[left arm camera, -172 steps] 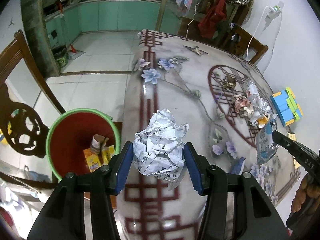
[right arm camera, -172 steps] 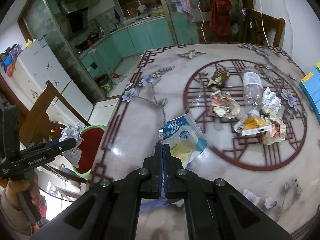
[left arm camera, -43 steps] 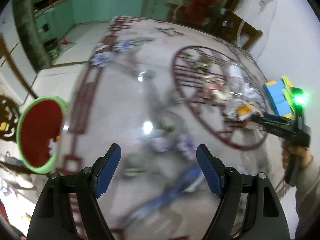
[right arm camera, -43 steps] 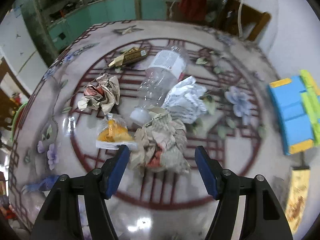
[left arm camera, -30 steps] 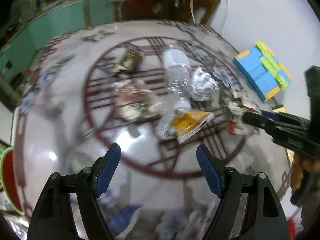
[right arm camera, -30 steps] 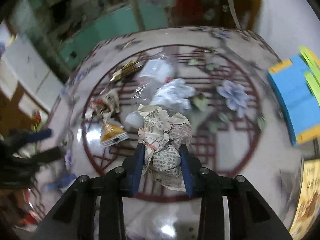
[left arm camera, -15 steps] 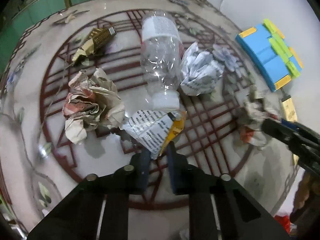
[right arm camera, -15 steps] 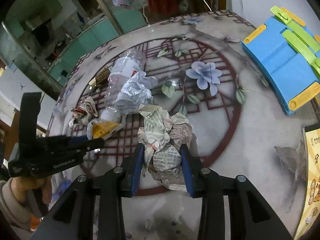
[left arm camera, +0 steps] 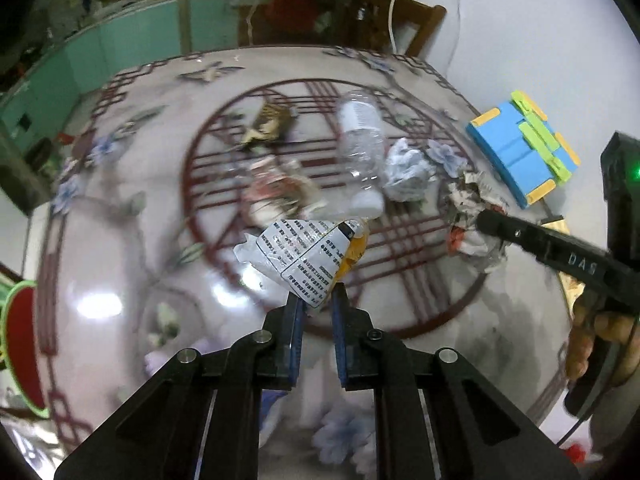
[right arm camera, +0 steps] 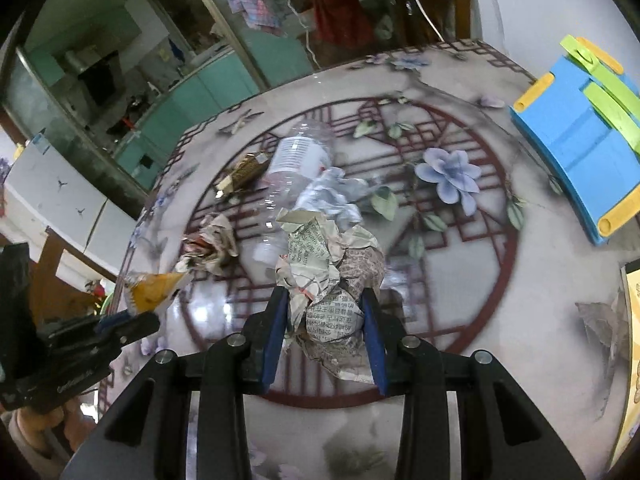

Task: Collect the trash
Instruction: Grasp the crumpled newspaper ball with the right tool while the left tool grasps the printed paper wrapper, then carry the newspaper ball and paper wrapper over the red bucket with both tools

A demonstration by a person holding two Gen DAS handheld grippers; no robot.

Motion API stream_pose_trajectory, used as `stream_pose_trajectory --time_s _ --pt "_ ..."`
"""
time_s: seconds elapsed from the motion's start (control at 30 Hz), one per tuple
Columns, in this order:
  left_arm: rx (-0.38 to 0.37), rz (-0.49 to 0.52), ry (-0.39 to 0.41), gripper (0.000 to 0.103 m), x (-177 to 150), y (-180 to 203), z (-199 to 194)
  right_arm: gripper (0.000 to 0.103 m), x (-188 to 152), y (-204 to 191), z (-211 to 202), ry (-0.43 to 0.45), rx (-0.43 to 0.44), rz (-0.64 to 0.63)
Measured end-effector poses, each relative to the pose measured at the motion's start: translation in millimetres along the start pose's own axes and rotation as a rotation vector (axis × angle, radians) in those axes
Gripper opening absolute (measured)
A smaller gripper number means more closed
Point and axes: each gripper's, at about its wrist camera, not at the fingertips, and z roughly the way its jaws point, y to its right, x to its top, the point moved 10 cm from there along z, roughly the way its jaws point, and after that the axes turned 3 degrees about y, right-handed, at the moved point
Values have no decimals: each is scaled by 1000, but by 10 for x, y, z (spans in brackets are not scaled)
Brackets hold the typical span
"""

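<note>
My left gripper [left arm camera: 317,307] is shut on a white and orange snack wrapper [left arm camera: 308,258] and holds it above the table; it also shows in the right wrist view [right arm camera: 150,286]. My right gripper [right arm camera: 324,312] is shut on a crumpled newspaper ball [right arm camera: 330,276], which also shows in the left wrist view [left arm camera: 470,220]. On the table lie a clear plastic bottle [left arm camera: 360,148], a white paper ball [left arm camera: 408,176], a reddish crumpled paper [left arm camera: 276,196] and a brown wrapper [left arm camera: 268,126]. The green-rimmed red bin [left arm camera: 20,340] is at the far left.
A blue and green block toy [left arm camera: 524,152] lies at the table's right side, also in the right wrist view [right arm camera: 580,136]. A wooden chair [left arm camera: 400,20] stands behind the table. A yellow packet [right arm camera: 632,320] lies at the right edge.
My left gripper has lifted the snack wrapper off the table and drawn back. My right gripper still holds the newspaper ball, raised slightly. Before that, both grippers came back open from the bin.
</note>
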Motion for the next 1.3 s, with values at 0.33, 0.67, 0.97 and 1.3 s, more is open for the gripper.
stream_pose_trajectory --time_s 0.33,0.67,0.97,1.3 --pt "102 -137 41 13 -320 -630 -315 35 -258 -620 136 -54 59 -105" --pt "181 -217 71 13 -492 -1124 -572 35 -302 -1194 260 -57 110 -197" --pt "188 -218 100 13 -455 -1567 -668 35 -301 -1521 291 -43 83 -197" --pt "127 -150 80 13 -422 -2025 -709 35 -411 -1909 439 -35 -1 -122"
